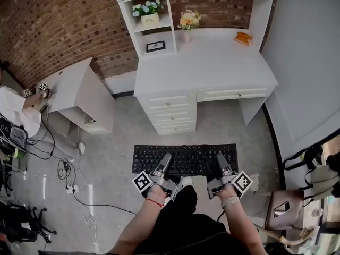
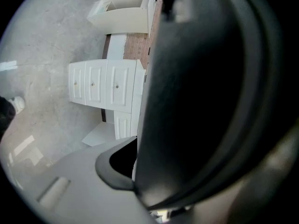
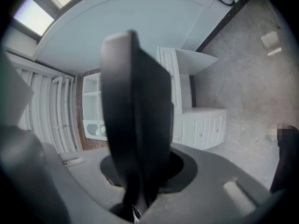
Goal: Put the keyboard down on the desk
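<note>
While both claws clamp its near edge, the black keyboard (image 1: 185, 155) hangs flat over the grey floor (image 1: 114, 158), well short of the white desk (image 1: 212, 68). The left gripper (image 1: 166, 161) bites its left half and the right gripper (image 1: 221, 162) its right half, jaws closed on the slab. Open floor surrounds it. The drawers (image 1: 171, 113) lie ahead, and the broad desktop lies open in front of a flower vase (image 1: 187, 24) and an orange item (image 1: 243, 37) at the back. Rows of keys show, legends too small to read. Its near edge hides under the grippers, and in the left gripper view it's a dark blur.
</note>
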Available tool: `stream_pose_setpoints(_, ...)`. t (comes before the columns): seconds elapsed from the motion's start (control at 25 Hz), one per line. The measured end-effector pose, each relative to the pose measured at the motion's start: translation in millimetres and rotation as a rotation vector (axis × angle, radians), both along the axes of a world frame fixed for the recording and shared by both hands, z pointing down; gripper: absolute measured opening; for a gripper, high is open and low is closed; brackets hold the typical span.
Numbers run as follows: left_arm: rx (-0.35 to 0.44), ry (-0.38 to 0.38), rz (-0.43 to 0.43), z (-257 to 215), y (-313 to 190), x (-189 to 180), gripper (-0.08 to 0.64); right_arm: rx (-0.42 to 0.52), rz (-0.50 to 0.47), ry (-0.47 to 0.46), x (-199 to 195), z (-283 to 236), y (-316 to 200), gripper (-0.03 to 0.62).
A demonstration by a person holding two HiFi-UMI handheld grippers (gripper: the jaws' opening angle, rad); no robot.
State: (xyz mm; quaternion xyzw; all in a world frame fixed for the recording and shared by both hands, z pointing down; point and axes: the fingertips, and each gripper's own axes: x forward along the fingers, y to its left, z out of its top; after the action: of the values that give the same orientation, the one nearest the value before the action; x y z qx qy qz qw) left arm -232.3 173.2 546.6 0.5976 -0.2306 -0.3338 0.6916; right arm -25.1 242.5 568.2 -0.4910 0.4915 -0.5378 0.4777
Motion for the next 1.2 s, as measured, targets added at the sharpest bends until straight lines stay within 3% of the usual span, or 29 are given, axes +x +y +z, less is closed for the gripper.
stream_pose_setpoints(0.64, -0.003, 0.019, 0.013, -2.5, -143.0, 33.0, 0.156, 0.001, 0.01, 0.024, 32.4, -6.1, -140.6, 0.075)
stream_pose_setpoints(1.2, -0.006, 0.047, 0.02, -2.2, -198.7, 49.4, 0.155, 0.014, 0.006, 0.056, 48.0, -12.1, -196.3, 0.075)
